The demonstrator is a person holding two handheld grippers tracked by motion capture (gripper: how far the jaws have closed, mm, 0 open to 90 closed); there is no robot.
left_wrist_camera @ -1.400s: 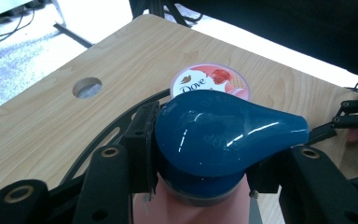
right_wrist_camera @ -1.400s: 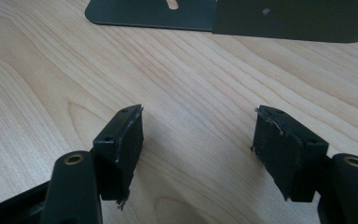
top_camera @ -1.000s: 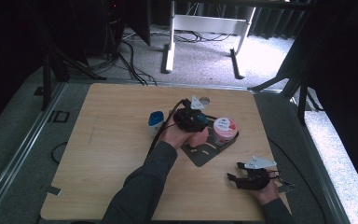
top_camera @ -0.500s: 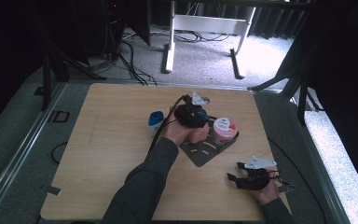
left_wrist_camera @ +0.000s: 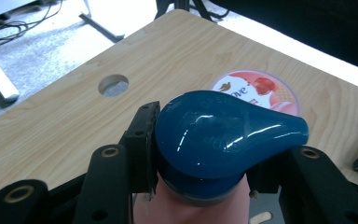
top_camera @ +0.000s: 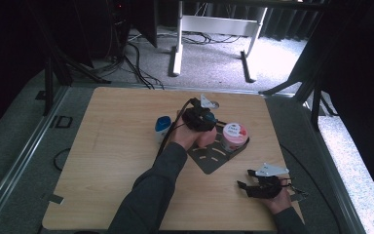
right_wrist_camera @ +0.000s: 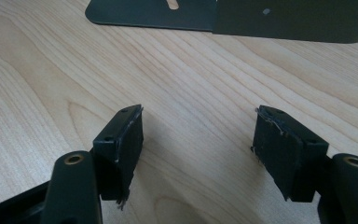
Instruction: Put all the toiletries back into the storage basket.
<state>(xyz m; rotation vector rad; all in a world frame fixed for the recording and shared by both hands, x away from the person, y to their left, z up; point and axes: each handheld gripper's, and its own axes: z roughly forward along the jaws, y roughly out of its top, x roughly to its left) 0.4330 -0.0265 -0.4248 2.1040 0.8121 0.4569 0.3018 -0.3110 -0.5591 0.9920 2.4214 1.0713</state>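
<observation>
Clamping the blue-capped bottle [left_wrist_camera: 223,140] between its jaws, the left gripper [left_wrist_camera: 200,154] holds it beside the pink tub [left_wrist_camera: 261,91].

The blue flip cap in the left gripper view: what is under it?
Under the blue flip cap a pink bottle neck shows, with the left gripper shut on it. The bottle's body is out of frame; behind it stands a pink tub on the wooden table.

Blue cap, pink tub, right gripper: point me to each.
blue cap [left_wrist_camera: 223,135], left gripper view, on its glossy top.
pink tub [top_camera: 234,132], high view, on its printed lid.
right gripper [right_wrist_camera: 198,140], right gripper view, midway between its open jaws.
</observation>
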